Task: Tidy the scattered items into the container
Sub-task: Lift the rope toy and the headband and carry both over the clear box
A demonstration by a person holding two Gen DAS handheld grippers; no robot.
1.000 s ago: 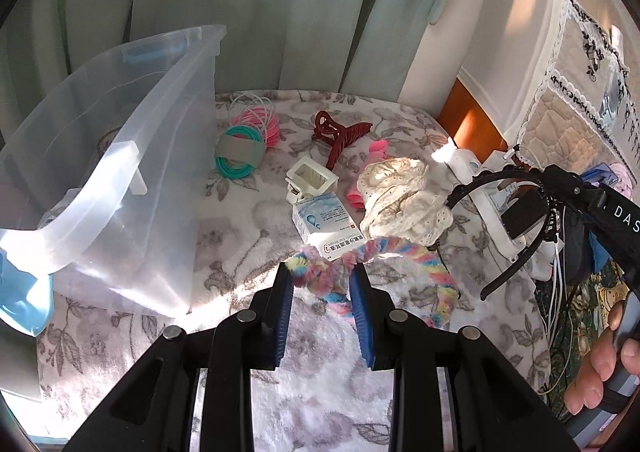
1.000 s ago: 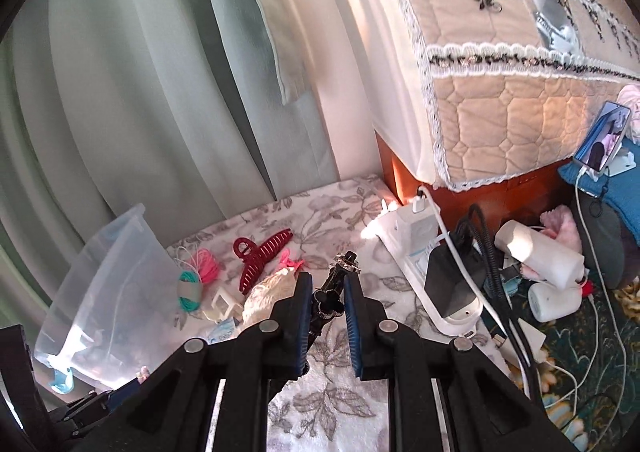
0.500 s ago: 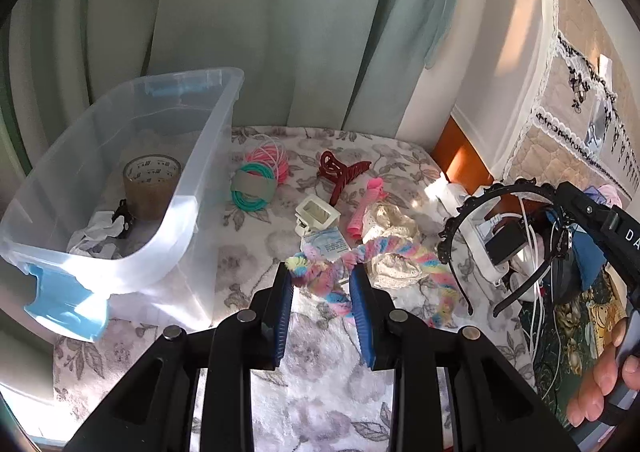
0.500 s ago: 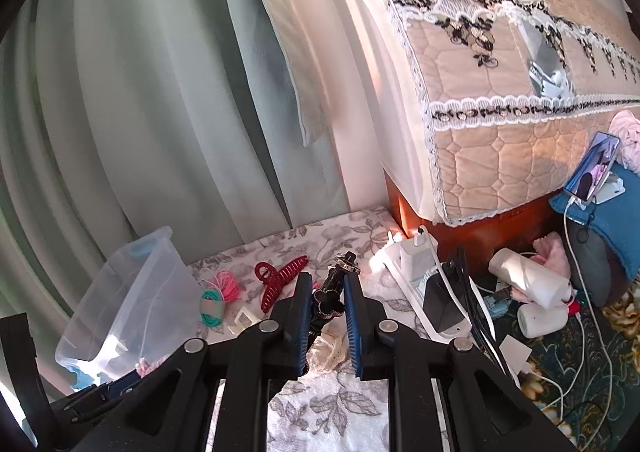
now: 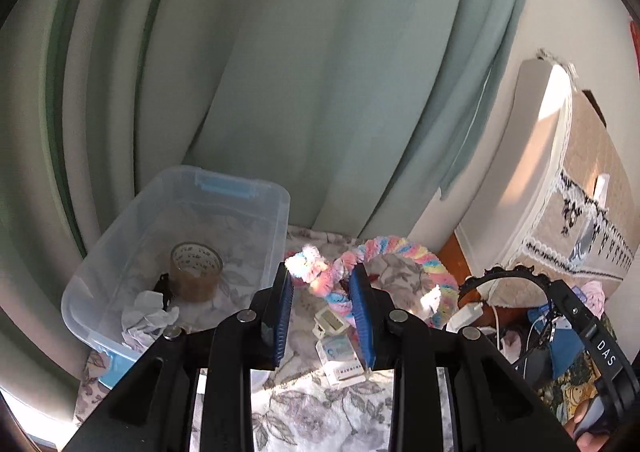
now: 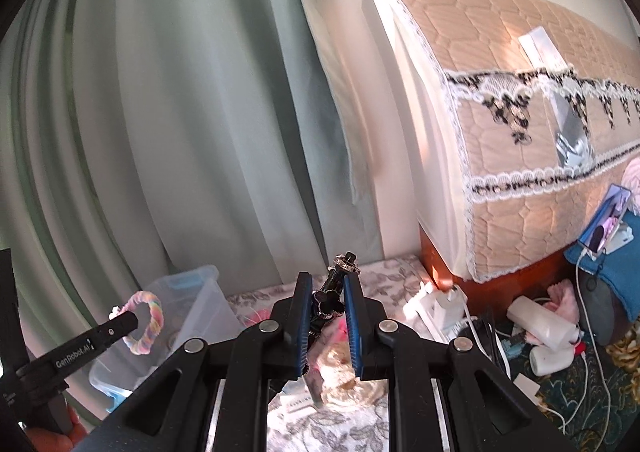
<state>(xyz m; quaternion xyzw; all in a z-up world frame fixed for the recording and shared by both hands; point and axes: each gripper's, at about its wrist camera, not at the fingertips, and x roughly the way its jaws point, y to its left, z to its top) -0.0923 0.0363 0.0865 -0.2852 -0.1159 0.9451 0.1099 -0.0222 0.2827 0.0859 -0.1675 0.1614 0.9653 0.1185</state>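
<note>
Above the floral worktop (image 5: 320, 408), both tongs have risen since a second ago: the left tongs (image 5: 320, 292) are clamped on the pastel band (image 5: 404, 252), now hanging clear of the cloth just right of the bin (image 5: 120, 236), and the right tongs (image 6: 324, 304) are pinched tight on the black headband (image 6: 326, 302). Both items look ready to carry over the bin's rim and drop beside the tape roll (image 5: 196, 272).

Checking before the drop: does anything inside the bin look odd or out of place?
In the clear bin, a crumpled white paper lies beside the tape roll. It looks like rubbish. Nothing is spilled or tipped.
</note>
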